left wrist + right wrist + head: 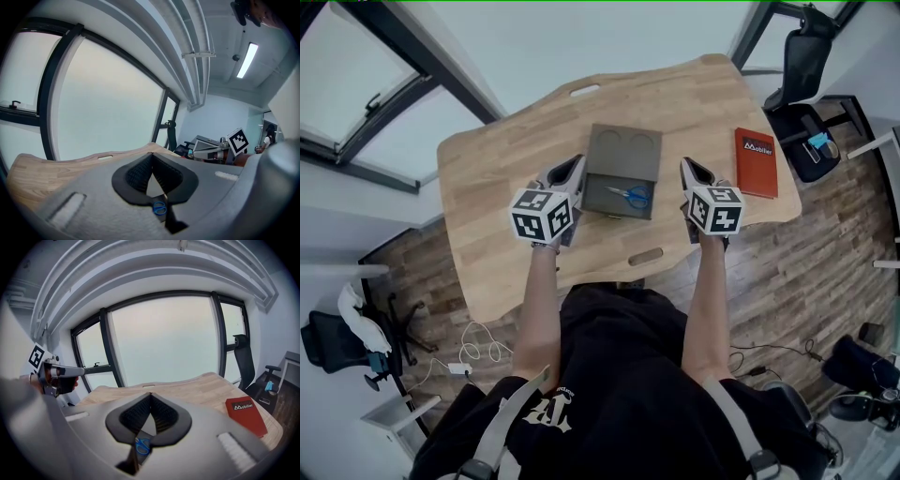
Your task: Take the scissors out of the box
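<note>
Logged at frame centre: open box [623, 150] with blue-handled scissors [630, 195] inside; flanked by left gripper [577, 162] and right gripper [685, 165], jaws together, empty.

You have one wooden table [487, 187] in front of you, and on it there is one box [623, 150], one pair of scissors [630, 196] with two blue handle loops, and one red book [756, 162]. You hold two grippers, one left gripper [572, 169] and one right gripper [687, 167], with one marker cube [542, 215] on the left one and one more cube [715, 208] on the right one. You can also count one black chair [804, 56] by the window (the other dark things on the floor are too hard to tell apart).
</note>
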`<state>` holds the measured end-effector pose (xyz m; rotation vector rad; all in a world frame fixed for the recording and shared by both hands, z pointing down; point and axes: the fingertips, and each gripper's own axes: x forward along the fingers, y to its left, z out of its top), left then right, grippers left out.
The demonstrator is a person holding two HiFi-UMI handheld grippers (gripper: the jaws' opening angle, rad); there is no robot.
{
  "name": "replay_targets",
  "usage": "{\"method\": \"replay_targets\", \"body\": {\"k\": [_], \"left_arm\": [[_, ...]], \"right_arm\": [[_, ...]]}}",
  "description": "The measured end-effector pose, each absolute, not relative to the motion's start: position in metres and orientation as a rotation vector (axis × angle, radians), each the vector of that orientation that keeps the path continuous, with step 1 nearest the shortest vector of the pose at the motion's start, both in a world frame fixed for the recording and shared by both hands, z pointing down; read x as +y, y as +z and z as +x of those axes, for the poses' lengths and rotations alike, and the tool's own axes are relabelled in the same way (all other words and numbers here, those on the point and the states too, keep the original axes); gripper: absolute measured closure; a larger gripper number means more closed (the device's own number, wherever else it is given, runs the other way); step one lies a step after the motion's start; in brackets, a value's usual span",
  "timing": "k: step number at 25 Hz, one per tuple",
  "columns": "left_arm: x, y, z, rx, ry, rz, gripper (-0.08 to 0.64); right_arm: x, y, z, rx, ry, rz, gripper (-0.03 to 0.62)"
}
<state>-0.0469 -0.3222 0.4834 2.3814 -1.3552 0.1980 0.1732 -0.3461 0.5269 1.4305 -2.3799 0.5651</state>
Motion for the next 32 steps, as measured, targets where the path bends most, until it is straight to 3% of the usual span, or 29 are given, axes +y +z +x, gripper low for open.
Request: {"method": "replay_targets", "body": {"k": [24,32], "left_arm": [[-0.325,0.524,-0.088,-1.390,0.206,2.270,0.561],[-0.332,0.545,-0.095,-1.370,0.207,2.240,0.561]], "right_arm": [[-0.356,0.601,0.135,-2.268,0.562,1.185,0.586],[-0.343,0.657,0.106,-2.214,0.529,0.938,0.520]]}}
